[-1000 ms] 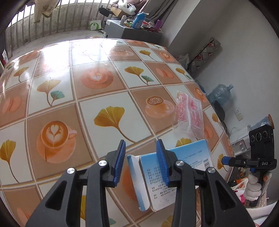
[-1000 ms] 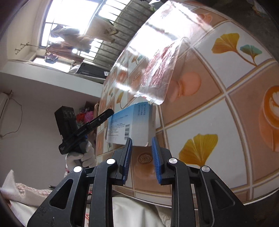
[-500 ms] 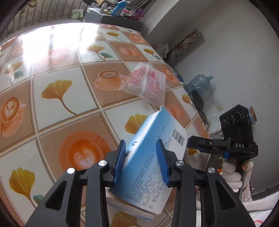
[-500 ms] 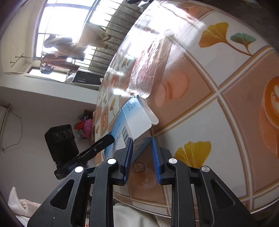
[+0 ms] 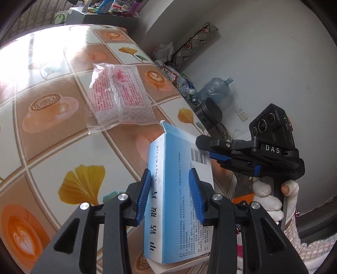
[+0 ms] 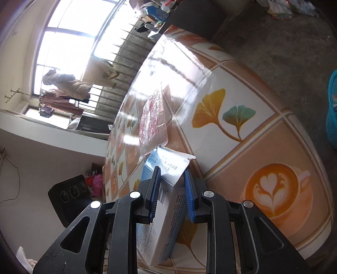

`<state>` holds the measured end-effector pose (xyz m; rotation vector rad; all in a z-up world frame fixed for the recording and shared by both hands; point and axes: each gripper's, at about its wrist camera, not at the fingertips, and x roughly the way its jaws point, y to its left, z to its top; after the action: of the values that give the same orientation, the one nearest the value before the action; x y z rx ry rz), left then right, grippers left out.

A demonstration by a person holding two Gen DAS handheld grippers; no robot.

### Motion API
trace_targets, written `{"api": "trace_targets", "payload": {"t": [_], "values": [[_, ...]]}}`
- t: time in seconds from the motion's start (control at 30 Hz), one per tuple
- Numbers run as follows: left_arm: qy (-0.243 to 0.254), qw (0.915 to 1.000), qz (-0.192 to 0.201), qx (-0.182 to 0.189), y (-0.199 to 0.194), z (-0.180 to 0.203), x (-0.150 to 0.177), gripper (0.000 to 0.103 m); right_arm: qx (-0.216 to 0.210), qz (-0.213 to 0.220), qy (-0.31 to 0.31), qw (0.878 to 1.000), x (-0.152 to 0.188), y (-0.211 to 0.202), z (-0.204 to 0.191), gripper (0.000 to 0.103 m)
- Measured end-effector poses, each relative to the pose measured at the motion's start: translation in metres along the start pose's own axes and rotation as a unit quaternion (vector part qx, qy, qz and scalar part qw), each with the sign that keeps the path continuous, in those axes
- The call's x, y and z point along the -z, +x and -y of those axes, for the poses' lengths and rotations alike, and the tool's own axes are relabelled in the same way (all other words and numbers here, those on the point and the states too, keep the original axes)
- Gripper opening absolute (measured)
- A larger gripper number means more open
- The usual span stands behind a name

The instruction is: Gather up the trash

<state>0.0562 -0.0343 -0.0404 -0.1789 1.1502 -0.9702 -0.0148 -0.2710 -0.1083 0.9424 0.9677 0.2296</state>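
Observation:
A blue-and-white medicine box (image 5: 174,168) stands tilted up over the near edge of the tiled table (image 5: 52,137), with my left gripper (image 5: 169,171) shut on it. My right gripper (image 5: 207,149), held by a gloved hand (image 5: 267,198), meets the box's upper right edge by the barcode. In the right wrist view the box (image 6: 168,210) and its open top flap sit between the right gripper's (image 6: 172,169) narrowly open fingers; I see no pad pressing. A clear plastic wrapper with pink print (image 5: 120,99) (image 6: 151,118) lies flat on the table beyond the box.
A blue plastic basket (image 6: 332,118) stands on the floor off the table's right side. A large water bottle (image 5: 214,88) and clutter line the wall past the table edge. A low cabinet with bottles (image 5: 109,14) stands at the far end.
The left gripper swung right with the box, which turned from lying low to standing up. The right gripper closed in, and the box's top now sits between its fingers.

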Motion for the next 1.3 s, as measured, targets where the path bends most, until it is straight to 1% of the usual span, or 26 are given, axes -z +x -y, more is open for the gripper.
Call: {"api": "trace_targets", "payload": {"t": [0.1, 0.17, 0.2, 0.27, 0.33, 0.4, 0.47, 0.53, 0.6, 0.63, 0.7, 0.77, 0.8, 0.83, 0.87, 0.9, 0.93, 0.97, 1.0, 1.03, 1.13, 1.17, 1.2, 1.23, 1.3], "values": [[0.013, 0.9998, -0.005, 0.016, 0.013, 0.01, -0.005, 0.035, 0.013, 0.021, 0.008, 1.0, -0.009, 0.002, -0.001, 0.023], [0.029, 0.9995, 0.005, 0.012, 0.013, 0.015, -0.009, 0.036, 0.031, 0.036, 0.007, 0.999, -0.011, 0.0, -0.001, 0.023], [0.045, 0.9988, 0.017, 0.004, 0.009, 0.018, -0.01, 0.036, 0.036, 0.041, 0.005, 0.999, -0.01, 0.004, -0.008, 0.023], [0.091, 0.9941, 0.049, -0.032, -0.001, 0.026, -0.012, 0.037, 0.035, 0.046, 0.002, 0.998, -0.009, 0.005, -0.009, 0.023], [0.145, 0.9838, 0.07, -0.08, -0.006, 0.032, -0.013, 0.037, 0.04, 0.044, -0.001, 0.998, -0.007, 0.007, -0.008, 0.023], [0.196, 0.9693, 0.075, -0.128, -0.005, 0.036, -0.014, 0.037, 0.044, 0.04, -0.001, 0.998, -0.006, 0.011, -0.008, 0.023], [0.244, 0.9521, 0.07, -0.171, 0.0, 0.038, -0.014, 0.037, 0.044, 0.037, 0.0, 0.998, -0.005, 0.007, -0.001, 0.023], [0.291, 0.931, 0.067, -0.21, 0.011, 0.039, -0.015, 0.037, 0.042, 0.037, 0.002, 0.998, -0.006, 0.004, 0.001, 0.023], [0.328, 0.9145, 0.057, -0.23, 0.021, 0.039, -0.015, 0.037, 0.041, 0.036, 0.003, 0.998, -0.008, 0.003, 0.0, 0.023], [0.34, 0.9083, 0.05, -0.238, 0.027, 0.037, -0.016, 0.037, 0.041, 0.036, 0.003, 0.999, -0.009, 0.003, 0.002, 0.023], [0.358, 0.8983, 0.036, -0.253, 0.037, 0.032, -0.018, 0.037, 0.041, 0.035, 0.003, 0.999, -0.011, 0.001, 0.002, 0.023], [0.365, 0.8937, 0.021, -0.26, 0.046, 0.027, -0.021, 0.037, 0.041, 0.035, 0.002, 0.999, -0.011, -0.001, 0.002, 0.023], [0.365, 0.8951, 0.025, -0.256, 0.046, 0.025, -0.023, 0.037, 0.041, 0.035, 0.001, 0.999, -0.011, -0.001, 0.002, 0.023], [0.36, 0.8981, 0.021, -0.251, 0.047, 0.023, -0.025, 0.032, 0.041, 0.035, 0.002, 0.999, -0.011, -0.001, 0.003, 0.023], [0.356, 0.9013, 0.019, -0.247, 0.047, 0.022, -0.028, 0.024, 0.041, 0.035, 0.002, 0.999, -0.011, -0.001, 0.003, 0.023], [0.351, 0.9036, 0.017, -0.246, 0.047, 0.02, -0.03, 0.022, 0.04, 0.035, 0.002, 0.999, -0.011, -0.002, 0.004, 0.023], [0.345, 0.9069, 0.017, -0.241, 0.047, 0.018, -0.033, 0.016, 0.04, 0.035, 0.002, 0.999, -0.011, -0.002, 0.005, 0.023], [0.337, 0.9114, 0.015, -0.235, 0.047, 0.015, -0.035, 0.006, 0.04, 0.035, 0.003, 0.999, -0.011, -0.002, 0.005, 0.023], [0.328, 0.9157, 0.016, -0.232, 0.046, 0.013, -0.038, 0.006, 0.04, 0.035, 0.002, 0.999, -0.011, -0.003, 0.006, 0.023], [0.316, 0.921, 0.018, -0.227, 0.045, 0.01, -0.04, 0.004, 0.042, 0.035, 0.001, 0.999, -0.011, -0.005, 0.005, 0.023], [0.274, 0.9381, 0.022, -0.21, 0.038, 0.003, -0.044, 0.002, 0.05, 0.037, -0.004, 0.998, -0.009, -0.01, 0.002, 0.024], [0.26, 0.9434, 0.022, -0.204, 0.035, 0.001, -0.044, 0.001, 0.055, 0.037, -0.008, 0.998, -0.007, -0.012, 0.001, 0.026], [0.245, 0.9486, 0.022, -0.199, 0.032, -0.003, -0.044, 0.001, 0.063, 0.038, -0.012, 0.997, -0.005, -0.014, -0.002, 0.034], [0.231, 0.9529, 0.022, -0.196, 0.028, -0.005, -0.043, 0.001, 0.074, 0.039, -0.019, 0.996, -0.002, -0.015, -0.005, 0.038], [0.203, 0.9615, 0.022, -0.184, 0.02, -0.009, -0.04, 0.001, 0.097, 0.039, -0.042, 0.994, 0.008, -0.017, -0.016, 0.05]]}}
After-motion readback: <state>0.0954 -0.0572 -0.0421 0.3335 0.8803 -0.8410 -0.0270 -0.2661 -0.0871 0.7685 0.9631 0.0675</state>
